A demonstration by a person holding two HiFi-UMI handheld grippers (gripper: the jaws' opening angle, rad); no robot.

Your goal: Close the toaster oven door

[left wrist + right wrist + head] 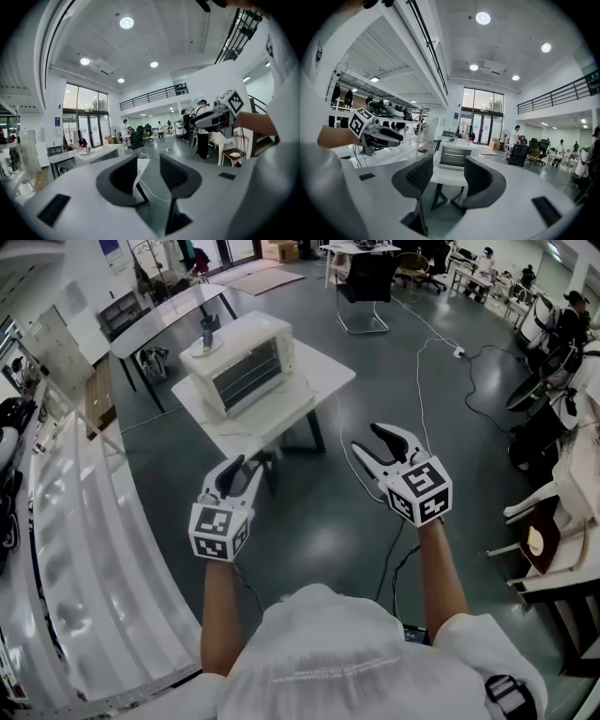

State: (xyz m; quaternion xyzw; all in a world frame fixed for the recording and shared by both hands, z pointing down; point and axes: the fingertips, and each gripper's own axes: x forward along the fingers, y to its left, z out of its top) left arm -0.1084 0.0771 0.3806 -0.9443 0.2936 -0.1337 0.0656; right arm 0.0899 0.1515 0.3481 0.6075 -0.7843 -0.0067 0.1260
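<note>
A white toaster oven (246, 367) stands on a small white table (323, 371) ahead of me, its windowed front facing me. From here I cannot tell how its door stands. Both grippers hover above the floor, short of the table and apart from it. My left gripper (234, 474) is open and empty, and my right gripper (384, 448) is open and empty too. In the left gripper view the open jaws (147, 176) point past the oven (101, 155). In the right gripper view the oven (454, 156) shows between the open jaws (449, 178).
A small dish with a dark object (208, 336) sits on top of the oven. A grey table (173, 310) stands behind it and a black chair (366, 282) farther back. Cables (441, 362) trail over the floor. White shelving (66, 521) lines the left; a white chair (553, 507) is at right.
</note>
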